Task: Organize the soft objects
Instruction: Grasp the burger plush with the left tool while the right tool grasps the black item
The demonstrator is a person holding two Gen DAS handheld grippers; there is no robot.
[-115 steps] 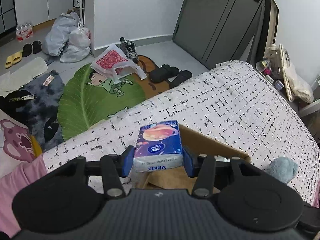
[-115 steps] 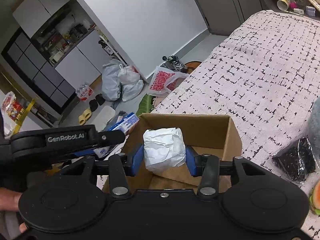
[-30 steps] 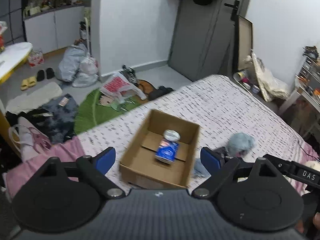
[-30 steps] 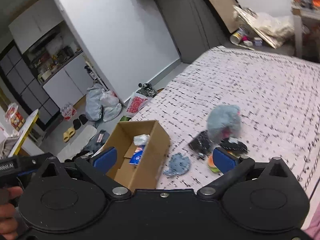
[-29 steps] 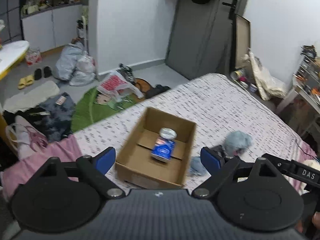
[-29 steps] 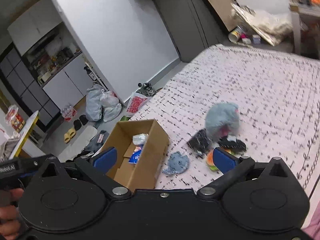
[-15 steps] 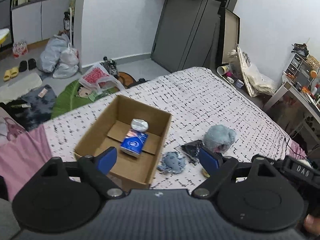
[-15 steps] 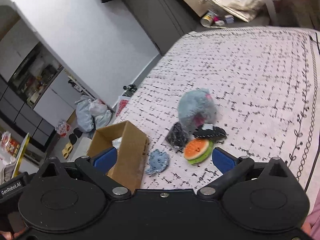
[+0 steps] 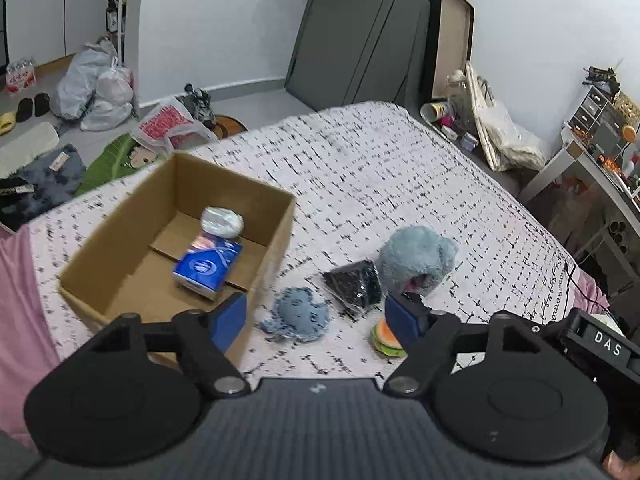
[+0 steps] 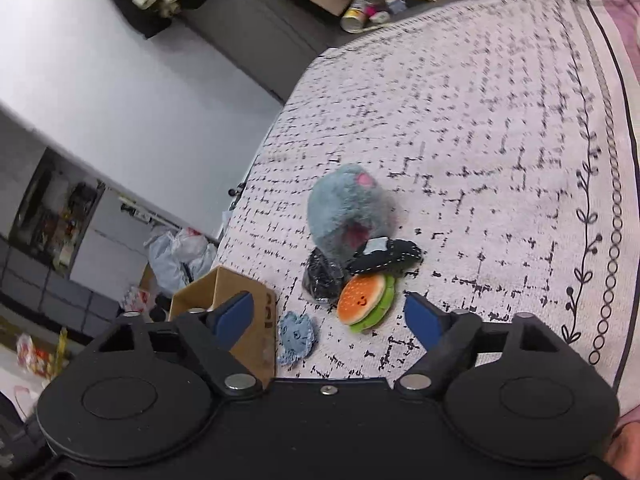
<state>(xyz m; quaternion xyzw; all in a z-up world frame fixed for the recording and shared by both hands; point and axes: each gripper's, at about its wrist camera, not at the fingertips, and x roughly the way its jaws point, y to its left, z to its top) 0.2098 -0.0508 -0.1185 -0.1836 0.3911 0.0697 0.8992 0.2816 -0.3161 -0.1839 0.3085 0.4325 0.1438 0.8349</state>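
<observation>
Cardboard box (image 9: pixel 276 216) holds a glossy tissue pack (image 9: pixel 208 266); fluffy grey plush (image 9: pixel 416 258) lies beside it. Left tongs (image 9: pixel 316 316) and right tongs (image 10: pixel 330 314) gape, spread empty.

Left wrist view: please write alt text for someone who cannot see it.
An open left gripper hovers above a patterned bedspread, where a cardboard box holds a blue tissue pack and a white wad. Beside the box lie a small blue plush, a black packet, a grey-blue plush and a burger toy.

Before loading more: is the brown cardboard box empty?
No. The brown cardboard box holds a blue tissue pack and a white wad.
</observation>
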